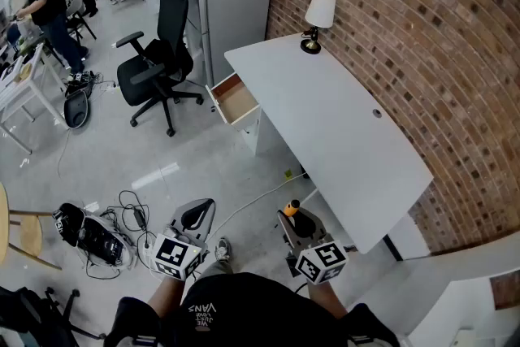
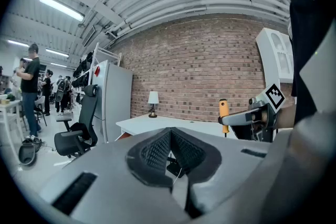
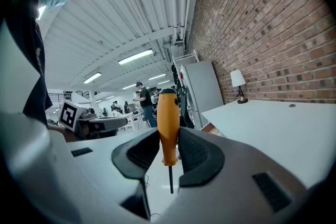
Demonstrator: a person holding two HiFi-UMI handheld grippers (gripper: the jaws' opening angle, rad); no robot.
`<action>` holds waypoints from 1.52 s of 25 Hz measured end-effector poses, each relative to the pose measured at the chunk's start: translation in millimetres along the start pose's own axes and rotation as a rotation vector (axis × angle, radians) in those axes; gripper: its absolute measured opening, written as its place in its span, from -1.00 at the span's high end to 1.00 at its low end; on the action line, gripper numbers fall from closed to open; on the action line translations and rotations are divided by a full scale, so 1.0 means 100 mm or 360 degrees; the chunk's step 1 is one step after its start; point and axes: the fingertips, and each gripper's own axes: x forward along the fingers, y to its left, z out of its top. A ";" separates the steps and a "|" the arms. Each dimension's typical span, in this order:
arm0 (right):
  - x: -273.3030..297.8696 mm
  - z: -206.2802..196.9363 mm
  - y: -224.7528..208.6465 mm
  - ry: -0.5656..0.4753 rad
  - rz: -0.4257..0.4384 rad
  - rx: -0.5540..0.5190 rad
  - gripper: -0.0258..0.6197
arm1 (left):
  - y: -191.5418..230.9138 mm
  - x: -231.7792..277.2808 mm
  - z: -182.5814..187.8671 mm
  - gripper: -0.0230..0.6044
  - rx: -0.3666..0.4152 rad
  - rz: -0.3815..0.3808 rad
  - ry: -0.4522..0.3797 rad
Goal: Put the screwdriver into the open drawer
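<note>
An office chair [image 1: 158, 65] is seen at the left of the head view, on the grey floor. Nearer the person, the left gripper [image 1: 196, 215] is held level over the floor; in the left gripper view its jaws [image 2: 170, 140] are shown brought together, with nothing caught between the pads. Further back, the open drawer [image 1: 236, 100] is seen pulled out from the near-left end of the white desk [image 1: 341, 126], well apart from both grippers. To the right, the right gripper [image 1: 296, 222] is clamped on the screwdriver [image 1: 292, 210]. In the right gripper view the orange handle [image 3: 168, 131] is held upright between the two pads, its top standing above the jaws and its thin dark shaft pointing down below them. A lamp [image 1: 318, 14] is set at the far end of the desk, against the brick wall [image 1: 422, 28].
</note>
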 end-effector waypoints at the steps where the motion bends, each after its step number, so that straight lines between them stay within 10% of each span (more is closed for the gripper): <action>1: 0.03 0.01 0.01 -0.0003 0.0013 -0.0007 0.58 | 0.02 0.02 0.00 0.91 0.0000 -0.0007 0.0000; 38: 2.13 0.45 -0.19 -0.0097 -0.0141 0.0059 0.57 | 2.00 0.83 0.05 0.91 -0.0026 -0.0211 -0.0006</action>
